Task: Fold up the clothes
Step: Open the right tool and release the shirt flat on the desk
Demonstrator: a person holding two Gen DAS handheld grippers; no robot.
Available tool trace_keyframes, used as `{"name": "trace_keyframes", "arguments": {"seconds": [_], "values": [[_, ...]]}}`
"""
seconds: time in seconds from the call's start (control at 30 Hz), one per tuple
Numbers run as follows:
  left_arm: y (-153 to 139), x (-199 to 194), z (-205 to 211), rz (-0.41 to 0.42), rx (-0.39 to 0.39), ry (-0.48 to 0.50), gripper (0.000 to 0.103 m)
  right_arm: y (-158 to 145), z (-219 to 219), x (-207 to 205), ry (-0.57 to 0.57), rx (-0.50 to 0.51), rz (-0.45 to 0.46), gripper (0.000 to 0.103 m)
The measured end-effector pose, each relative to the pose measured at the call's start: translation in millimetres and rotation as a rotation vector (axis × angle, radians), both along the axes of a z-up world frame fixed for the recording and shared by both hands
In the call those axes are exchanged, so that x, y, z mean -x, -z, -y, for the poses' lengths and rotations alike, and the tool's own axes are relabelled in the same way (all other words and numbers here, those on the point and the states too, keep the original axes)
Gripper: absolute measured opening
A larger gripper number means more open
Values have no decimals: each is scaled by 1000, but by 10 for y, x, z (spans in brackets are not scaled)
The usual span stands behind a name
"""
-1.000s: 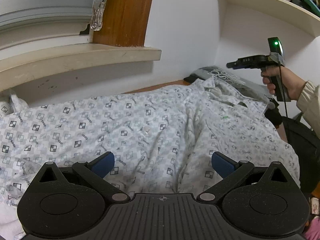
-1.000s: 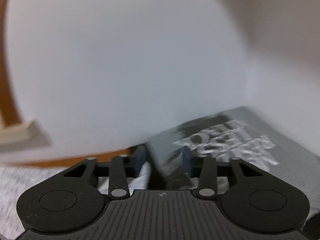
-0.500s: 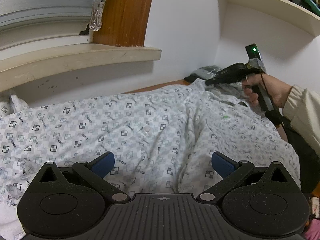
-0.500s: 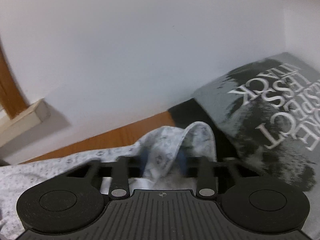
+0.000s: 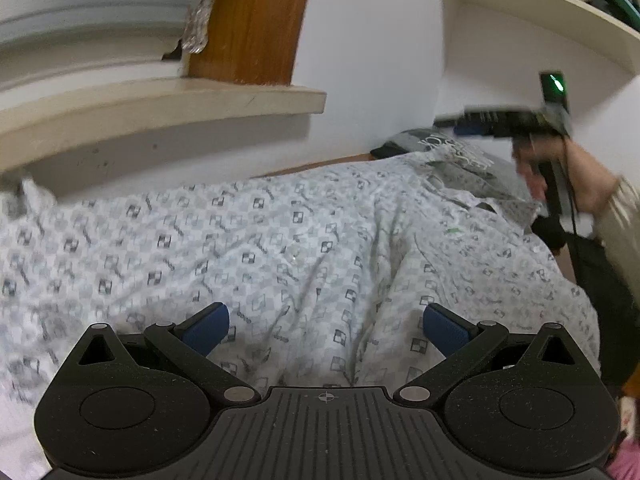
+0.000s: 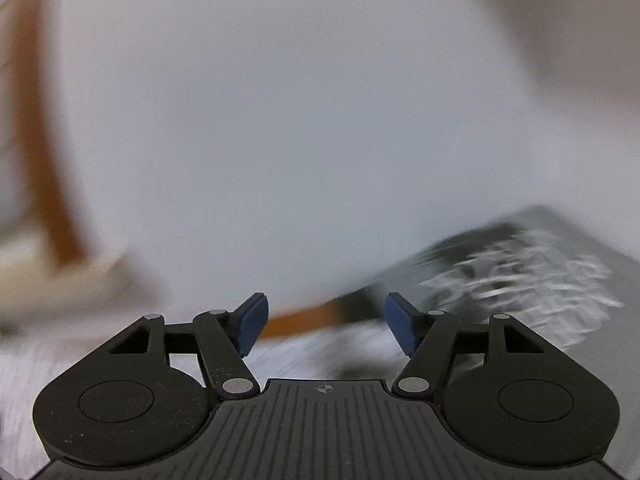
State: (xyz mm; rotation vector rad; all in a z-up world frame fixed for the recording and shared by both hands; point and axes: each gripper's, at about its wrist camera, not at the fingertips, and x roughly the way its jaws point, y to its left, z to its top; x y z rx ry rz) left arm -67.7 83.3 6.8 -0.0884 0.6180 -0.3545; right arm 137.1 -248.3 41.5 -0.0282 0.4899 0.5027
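Observation:
A white shirt with a grey and black square print lies spread over the wooden surface, its collar end at the far right. My left gripper hovers low over the near part of the shirt, wide open, with no cloth between its blue pads. In the left wrist view my right gripper, held by a hand, is raised above the collar end. In the blurred right wrist view its jaws are opening and hold nothing; the shirt lies below them.
A folded grey garment with white lettering lies by the wall at the far right. A stone window sill and a wooden frame run along the back. A shelf with books hangs at the upper right.
The right gripper was shut on the shirt's collar corner half a second ago; it has let go, opened and lifted away to the right. The left gripper has stayed still and open.

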Motion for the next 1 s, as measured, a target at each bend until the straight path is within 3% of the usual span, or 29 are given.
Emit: {"name": "trace_keyframes", "arguments": {"seconds": [0.13,0.23,0.5,0.6,0.67,0.83,0.93,1.0], "values": [[2,98,184,-29,-39,-8,103,323,-547,505,-266,-8,-84,65],[4,194,321,-46,-51,-17,103,411,-847,742,-347,41,-74,66],[-90,469,361,0,-75,-69,103,521,-912,744,-316,147,-64,77],[-233,579,112,22,-105,-111,103,634,-843,650,-305,140,-108,83],[-337,697,-165,44,-141,-181,103,655,-849,651,-301,151,-105,85],[-442,1016,-919,31,-143,-309,102,660,-872,689,-283,177,-84,90],[-376,1197,-1135,10,-164,-317,94,633,-857,691,-278,181,-80,91],[-324,1244,-1206,-12,-163,-297,71,663,-896,696,-275,185,-75,92]]}}
